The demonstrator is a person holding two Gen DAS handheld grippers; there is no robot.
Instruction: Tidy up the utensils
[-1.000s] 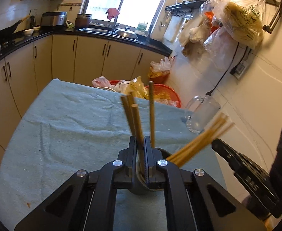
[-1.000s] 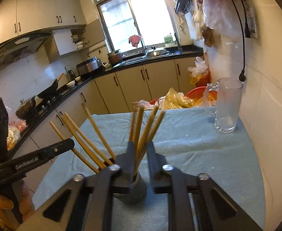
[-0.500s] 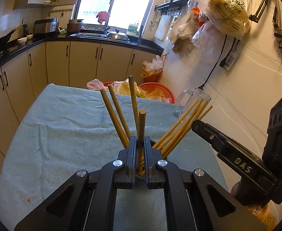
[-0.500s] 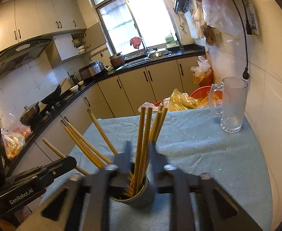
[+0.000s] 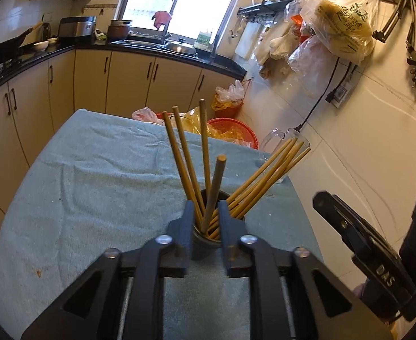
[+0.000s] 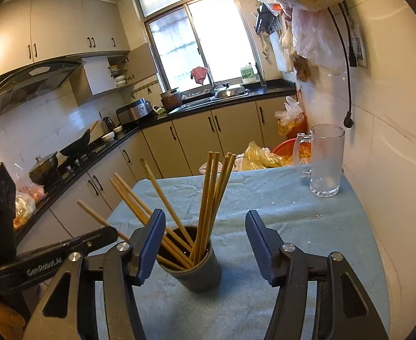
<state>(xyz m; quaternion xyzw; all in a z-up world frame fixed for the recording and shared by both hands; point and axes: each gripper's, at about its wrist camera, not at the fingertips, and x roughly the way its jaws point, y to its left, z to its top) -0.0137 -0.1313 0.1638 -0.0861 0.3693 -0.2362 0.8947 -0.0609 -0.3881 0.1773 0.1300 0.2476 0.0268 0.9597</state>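
Note:
A dark grey cup [image 6: 192, 269] stands on the blue-green cloth [image 6: 293, 226] and holds several wooden chopsticks [image 6: 208, 198]. In the left wrist view the cup [image 5: 205, 243] sits between and just beyond my left gripper [image 5: 205, 212], whose jaws have a small gap; one chopstick [image 5: 214, 189] stands loose in that gap, its lower end in the cup. My right gripper [image 6: 205, 240] is wide open and empty, its fingers either side of the cup, not touching it. The right gripper also shows at the left view's right edge [image 5: 358, 238].
A glass mug [image 6: 325, 161] stands at the table's far right by the tiled wall. Red baskets with plastic bags [image 5: 230, 133] sit beyond the far edge. Bags hang on the wall [image 5: 341, 25]. Kitchen cabinets and counter run behind and left.
My right gripper has opened wide and released its chopsticks into the cup. My left gripper's jaws have parted slightly and its chopstick has dropped into the cup.

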